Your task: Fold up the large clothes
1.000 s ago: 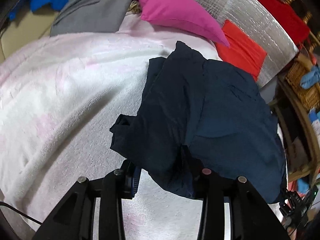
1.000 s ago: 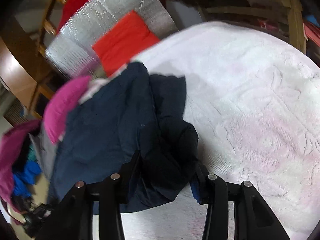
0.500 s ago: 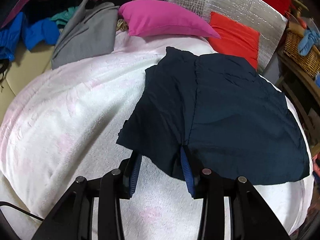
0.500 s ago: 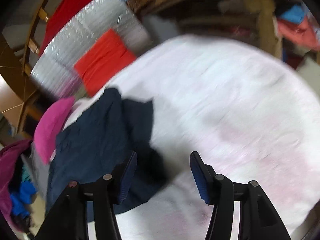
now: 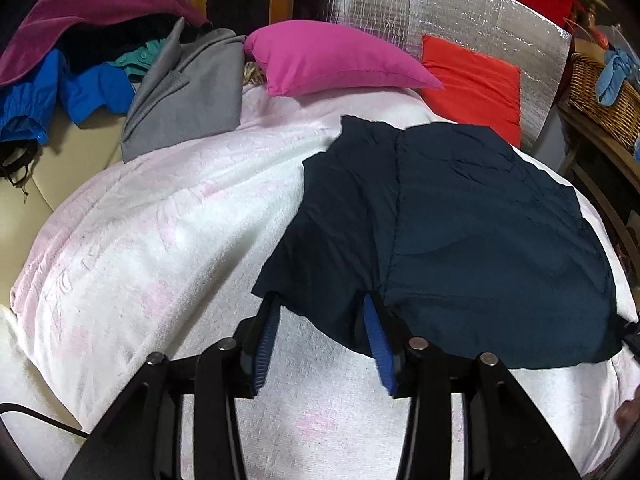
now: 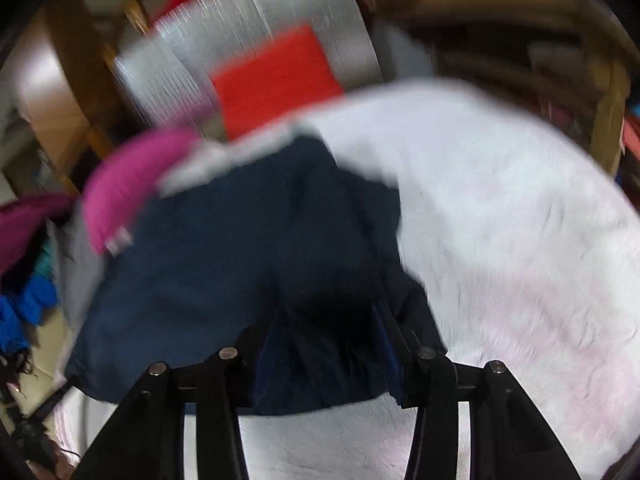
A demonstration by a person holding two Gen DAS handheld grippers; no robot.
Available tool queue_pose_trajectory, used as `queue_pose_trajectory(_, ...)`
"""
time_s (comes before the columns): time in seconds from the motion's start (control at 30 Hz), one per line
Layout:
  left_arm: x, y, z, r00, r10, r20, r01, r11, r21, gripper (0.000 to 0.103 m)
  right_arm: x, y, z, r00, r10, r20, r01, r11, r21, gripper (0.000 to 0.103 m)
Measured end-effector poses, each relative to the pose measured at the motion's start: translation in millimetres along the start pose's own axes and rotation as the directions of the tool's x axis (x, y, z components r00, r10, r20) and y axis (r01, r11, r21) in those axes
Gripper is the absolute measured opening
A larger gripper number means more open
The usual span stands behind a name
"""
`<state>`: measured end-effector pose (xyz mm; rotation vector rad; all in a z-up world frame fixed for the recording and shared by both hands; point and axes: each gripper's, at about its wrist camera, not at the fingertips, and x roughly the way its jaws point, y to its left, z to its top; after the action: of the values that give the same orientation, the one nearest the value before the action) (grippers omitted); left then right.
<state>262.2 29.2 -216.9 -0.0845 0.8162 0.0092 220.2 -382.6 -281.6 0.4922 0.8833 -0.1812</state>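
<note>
Broadly, a white blanket (image 5: 168,248) with faint pink patches covered the bed and filled most of both views; on its right half, seen from my left wrist, the dark navy garment (image 5: 472,240) lay spread nearly flat, one seam running down it from the far edge to the near hem; behind it stood a silver quilted panel (image 5: 460,36) with an orange-red cushion (image 5: 472,84) leaning against it, and a magenta pillow (image 5: 332,60) rested at the head of the bed; a grey jacket (image 5: 188,92) lay beside that pillow, next to a heap of blue and maroon clothes (image 5: 60,76); a wicker basket (image 5: 600,92) sat at the far right. My left gripper (image 5: 322,304) was spread wide, its blue-padded fingers straddling the near hem of the garment without pinching it. My right wrist view was smeared with motion; my right gripper (image 6: 324,332) also had its fingers parted, with dark cloth bunched between them, though I could not tell whether the pads touched it.
</note>
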Motion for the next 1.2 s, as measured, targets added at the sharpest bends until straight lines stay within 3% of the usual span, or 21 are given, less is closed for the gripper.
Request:
queue_pose_trajectory(0.03, -2.2, 0.3, 0.5, 1.000, 0.009, 0.013, -0.009, 1.000, 0.003, 0.054, 7.5, -1.4, -1.9, 1.000, 0.001, -0.026, -0.001, 1.000, 0.009, 0.047)
queue_pose_trajectory(0.23, -17.7, -1.6, 2.4, 0.992, 0.086, 0.097, -0.090, 0.995, 0.039, 0.072, -13.1, 7.4, -5.9, 0.999, -0.019, 0.049, 0.021, 0.999, -0.033, 0.050)
queue_pose_trajectory(0.4, -36.7, -8.5, -3.7, 0.983, 0.122, 0.140, -0.133, 0.988, 0.073, 0.078, -41.1, 11.5, -12.4, 0.994, -0.003, 0.113, 0.011, 0.997, -0.073, 0.061)
queue_pose_trajectory(0.5, -53.7, -11.8, -10.9, 0.984, 0.107, 0.144, -0.118, 0.991, 0.066, 0.081, -65.5, 18.1, -18.6, 0.985, 0.000, 0.171, 0.020, 0.993, -0.116, 0.063)
queue_pose_trajectory(0.57, -69.0, -15.5, -15.1, 0.983, 0.100, 0.153, -0.112, 0.991, 0.075, 0.083, -83.0, 22.1, -25.1, 0.980, 0.024, 0.199, 0.001, 0.993, -0.121, 0.070)
queue_pose_trajectory(0.77, -121.3, -27.0, -16.5, 0.971, 0.108, 0.211, -0.135, 0.984, 0.118, 0.087, -128.2, 41.3, -45.4, 0.970, 0.057, 0.235, -0.018, 0.986, -0.163, 0.071)
queue_pose_trajectory(0.83, -146.5, -30.6, -15.7, 0.964, 0.096, 0.249, -0.129, 0.984, 0.120, 0.089, -141.6, 50.3, -49.4, 0.969, 0.052, 0.241, -0.007, 0.982, -0.187, 0.072)
queue_pose_trajectory(0.93, -182.0, -32.9, -14.4, 0.949, 0.080, 0.304, -0.121, 0.985, 0.119, 0.095, -169.7, 64.5, -55.2, 0.961, 0.035, 0.276, 0.026, 0.976, -0.214, 0.083)
queue_pose_trajectory(1.07, -228.6, -35.4, -11.7, 0.926, 0.064, 0.372, -0.117, 0.986, 0.122, 0.097, -208.2, 80.6, -59.1, 0.946, 0.037, 0.322, 0.048, 0.966, -0.253, 0.083)
queue_pose_trajectory(1.2, -264.3, -37.5, -5.2, 0.916, 0.045, 0.398, -0.110, 0.984, 0.140, 0.100, -247.5, 94.9, -57.7, 0.939, 0.050, 0.342, 0.055, 0.955, -0.293, 0.083)
